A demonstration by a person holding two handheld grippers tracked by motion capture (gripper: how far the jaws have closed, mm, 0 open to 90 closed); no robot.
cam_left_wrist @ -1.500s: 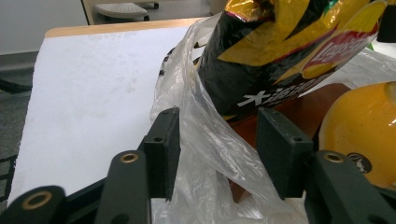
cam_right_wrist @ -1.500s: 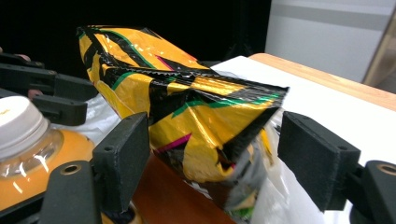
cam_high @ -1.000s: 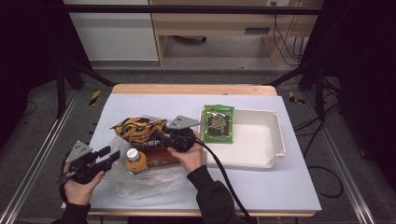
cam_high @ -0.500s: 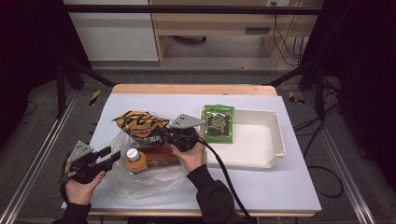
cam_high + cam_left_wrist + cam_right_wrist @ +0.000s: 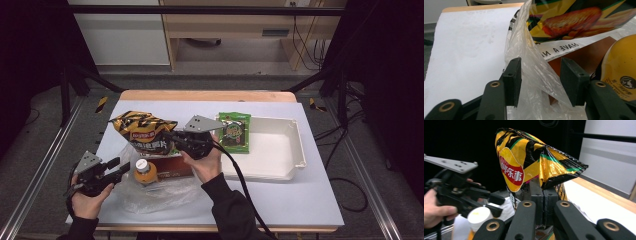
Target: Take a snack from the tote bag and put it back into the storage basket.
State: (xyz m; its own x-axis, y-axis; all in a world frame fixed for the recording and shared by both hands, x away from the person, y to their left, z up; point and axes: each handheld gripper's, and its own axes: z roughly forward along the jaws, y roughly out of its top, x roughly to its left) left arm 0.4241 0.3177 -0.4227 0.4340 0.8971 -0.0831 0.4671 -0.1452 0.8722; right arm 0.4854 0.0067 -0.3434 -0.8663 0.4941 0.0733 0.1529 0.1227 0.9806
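Right gripper (image 5: pixel 541 195) pinches crinkly foil chip bag (image 5: pixel 529 162); left gripper (image 5: pixel 541 80) half-open around thin clear plastic bag (image 5: pixel 529 57).

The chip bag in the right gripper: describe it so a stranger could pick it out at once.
Start at the white tray on the table's right side, then look left past the green packet leaning on its rim. There the right gripper pinches a puffy chip bag above a clear plastic bag. Its yellow-and-black stripes with a red logo set it apart.
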